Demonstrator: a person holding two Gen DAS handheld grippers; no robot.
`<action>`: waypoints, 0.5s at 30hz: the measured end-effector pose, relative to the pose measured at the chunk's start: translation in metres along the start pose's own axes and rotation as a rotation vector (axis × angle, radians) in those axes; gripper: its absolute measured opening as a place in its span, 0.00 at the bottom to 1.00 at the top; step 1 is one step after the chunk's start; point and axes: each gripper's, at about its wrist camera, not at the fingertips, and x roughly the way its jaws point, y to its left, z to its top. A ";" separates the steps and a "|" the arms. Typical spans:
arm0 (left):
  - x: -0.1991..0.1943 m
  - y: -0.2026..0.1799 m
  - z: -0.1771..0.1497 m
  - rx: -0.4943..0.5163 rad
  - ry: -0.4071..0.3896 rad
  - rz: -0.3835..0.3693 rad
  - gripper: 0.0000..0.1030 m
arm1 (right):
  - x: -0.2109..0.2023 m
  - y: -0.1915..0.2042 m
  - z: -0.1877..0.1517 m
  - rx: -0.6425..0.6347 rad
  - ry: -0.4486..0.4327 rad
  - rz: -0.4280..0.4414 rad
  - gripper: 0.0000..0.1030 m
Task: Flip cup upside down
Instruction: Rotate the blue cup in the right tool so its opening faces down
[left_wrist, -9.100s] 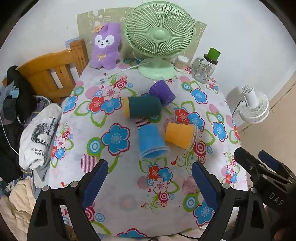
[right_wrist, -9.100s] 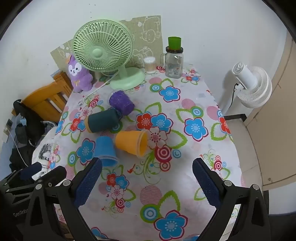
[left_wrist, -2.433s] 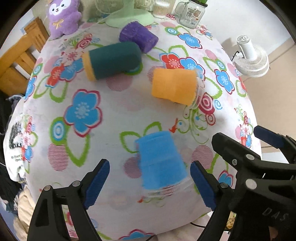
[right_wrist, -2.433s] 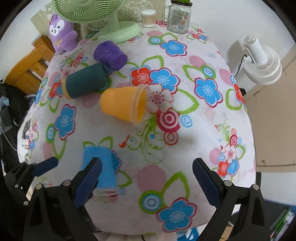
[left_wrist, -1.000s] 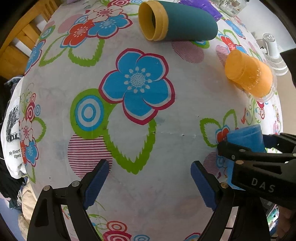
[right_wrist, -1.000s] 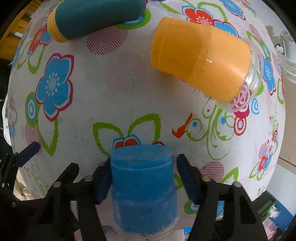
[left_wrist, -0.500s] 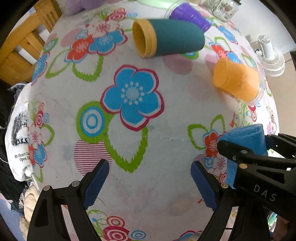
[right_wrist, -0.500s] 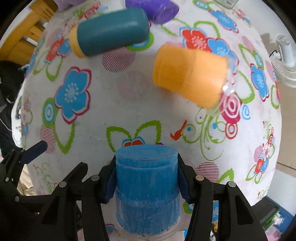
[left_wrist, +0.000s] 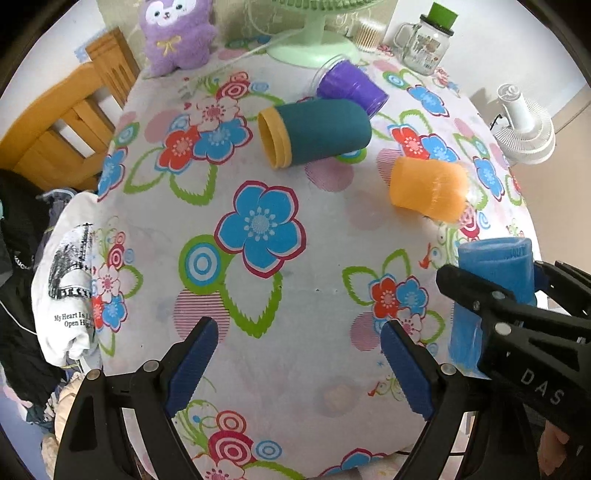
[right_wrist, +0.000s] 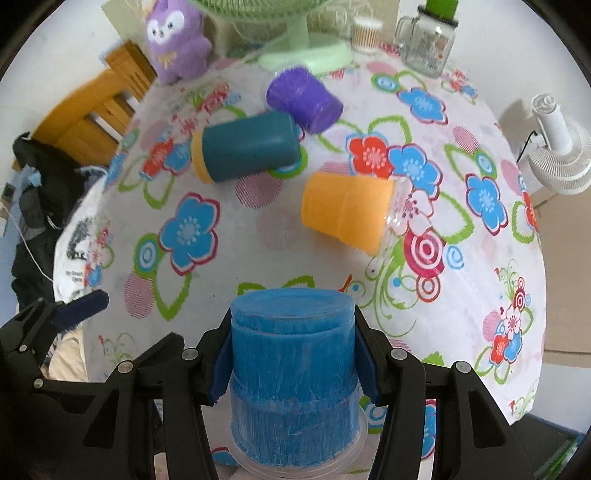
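Note:
My right gripper (right_wrist: 291, 354) is shut on the blue cup (right_wrist: 293, 373), both pads pressed on its sides, its closed base pointing away from the camera. In the left wrist view the blue cup (left_wrist: 491, 291) shows at the right, held above the table's front right part by the right gripper (left_wrist: 517, 295). My left gripper (left_wrist: 299, 358) is open and empty over the flowered tablecloth (left_wrist: 258, 229). An orange cup (right_wrist: 347, 214), a teal cup (right_wrist: 247, 147) and a purple cup (right_wrist: 303, 99) lie on their sides further back.
A green fan base (left_wrist: 314, 51), a purple plush toy (left_wrist: 177, 33), a glass jar with a green lid (left_wrist: 424, 40) and a small container (left_wrist: 365, 31) stand at the table's back. A wooden chair (left_wrist: 62, 122) and clothes (left_wrist: 66, 280) are at the left, a white floor fan (left_wrist: 524, 125) at the right.
My right gripper has closed on the blue cup and lifted it off the cloth, tilting up and back from the table. My left gripper has pulled back and stays open.

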 end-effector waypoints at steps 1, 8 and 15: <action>-0.003 0.000 -0.003 -0.003 -0.004 0.001 0.89 | -0.001 -0.001 0.000 0.000 -0.019 0.009 0.57; -0.013 -0.011 -0.021 -0.065 -0.010 -0.021 0.89 | -0.013 -0.012 -0.013 -0.064 -0.188 0.020 0.57; -0.015 -0.024 -0.033 -0.097 -0.043 -0.045 0.89 | -0.022 -0.026 -0.029 -0.153 -0.364 0.045 0.57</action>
